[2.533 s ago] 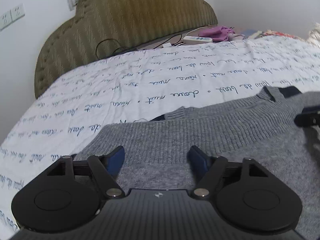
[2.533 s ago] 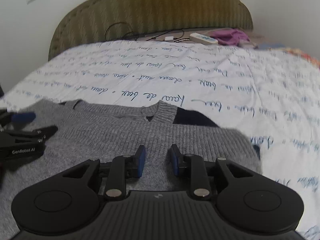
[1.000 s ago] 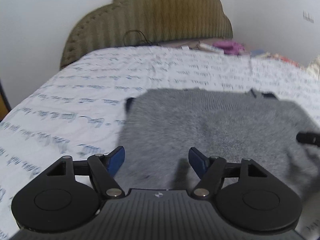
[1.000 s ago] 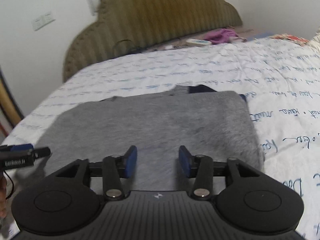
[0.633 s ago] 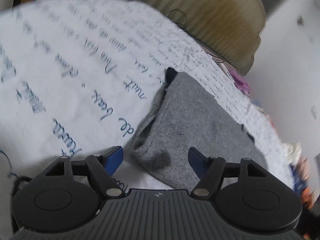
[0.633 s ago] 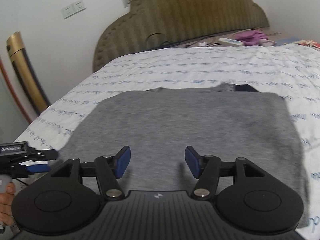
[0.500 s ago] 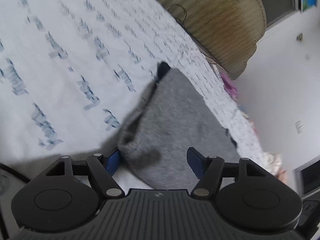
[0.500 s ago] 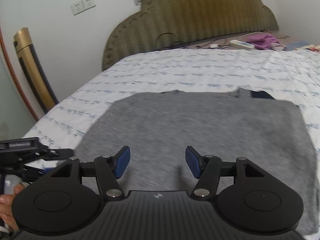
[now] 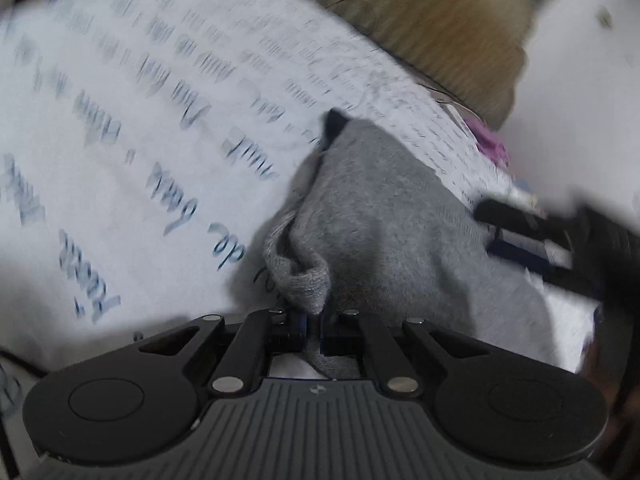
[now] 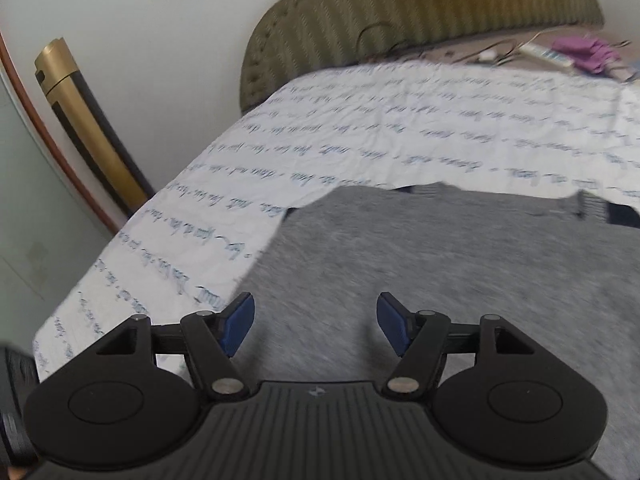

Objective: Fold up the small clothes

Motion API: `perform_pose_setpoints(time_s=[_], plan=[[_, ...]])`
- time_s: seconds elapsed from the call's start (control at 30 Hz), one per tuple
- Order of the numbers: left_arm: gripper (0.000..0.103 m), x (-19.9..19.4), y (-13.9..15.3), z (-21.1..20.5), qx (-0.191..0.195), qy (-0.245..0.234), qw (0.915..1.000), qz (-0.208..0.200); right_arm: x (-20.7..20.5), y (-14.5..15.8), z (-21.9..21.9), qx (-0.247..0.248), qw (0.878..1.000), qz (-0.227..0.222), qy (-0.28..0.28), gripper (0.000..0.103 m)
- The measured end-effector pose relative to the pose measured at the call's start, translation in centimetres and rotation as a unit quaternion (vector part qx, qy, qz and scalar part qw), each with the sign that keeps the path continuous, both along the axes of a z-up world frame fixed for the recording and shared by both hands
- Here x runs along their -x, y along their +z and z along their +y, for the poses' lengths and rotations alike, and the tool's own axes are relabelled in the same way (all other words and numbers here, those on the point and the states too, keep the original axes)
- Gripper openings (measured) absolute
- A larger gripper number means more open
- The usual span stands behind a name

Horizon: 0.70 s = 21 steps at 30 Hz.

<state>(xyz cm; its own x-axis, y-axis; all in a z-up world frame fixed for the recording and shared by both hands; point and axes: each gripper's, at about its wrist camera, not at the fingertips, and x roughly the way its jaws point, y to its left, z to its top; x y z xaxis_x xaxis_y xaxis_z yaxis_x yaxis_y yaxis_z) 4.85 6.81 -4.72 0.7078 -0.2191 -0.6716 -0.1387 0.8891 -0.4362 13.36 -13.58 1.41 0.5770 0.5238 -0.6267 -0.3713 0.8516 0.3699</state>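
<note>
Left wrist view: the left gripper [image 9: 314, 330] has its jaws pressed together on a bunched corner of the grey knitted sweater [image 9: 384, 216], the knit pinched between the pads and puckered into a small fold just ahead of them. The sweater lies folded on a white bedspread [image 9: 132, 152] printed with blue handwriting, and runs away from the grip toward the olive padded headboard [image 9: 432, 28]. The right gripper [image 9: 532, 244] shows blurred at the right edge, over the sweater's far side. Right wrist view: the right gripper [image 10: 316, 322] has just been opening; its blue pads [image 10: 239, 322] stand spread apart above the sweater [image 10: 440, 264], with no cloth between them. A purple cloth [image 10: 586, 52] lies near the headboard [image 10: 420, 12]; a gold post [image 10: 80, 120] stands by the wall at left.
</note>
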Motion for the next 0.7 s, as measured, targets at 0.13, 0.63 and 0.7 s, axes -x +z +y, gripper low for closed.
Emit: perform_pose_setpoints(time_s=[0.13, 0.63, 0.7], plan=[[0.004, 2.4, 2.2, -4.3, -0.144, -0.067, 0.9816, -0.107, -3.1, 0.0, 2.6, 0.002, 0.998, 0.054, 0.044, 0.067], [0.004, 3.8, 1.2, -8.7, -0.244, -0.140, 0.9469, -0.156, -10.6, -2.9, 11.9, 0.198, 0.967, 0.113, 0.114, 0.069], [0.004, 3.7, 1.3, -8.8, -0.246, -0.141, 0.9466, -0.154, -11.3, -2.9, 12.8, 0.219, 0.963, 0.103, 0.116, 0.069]])
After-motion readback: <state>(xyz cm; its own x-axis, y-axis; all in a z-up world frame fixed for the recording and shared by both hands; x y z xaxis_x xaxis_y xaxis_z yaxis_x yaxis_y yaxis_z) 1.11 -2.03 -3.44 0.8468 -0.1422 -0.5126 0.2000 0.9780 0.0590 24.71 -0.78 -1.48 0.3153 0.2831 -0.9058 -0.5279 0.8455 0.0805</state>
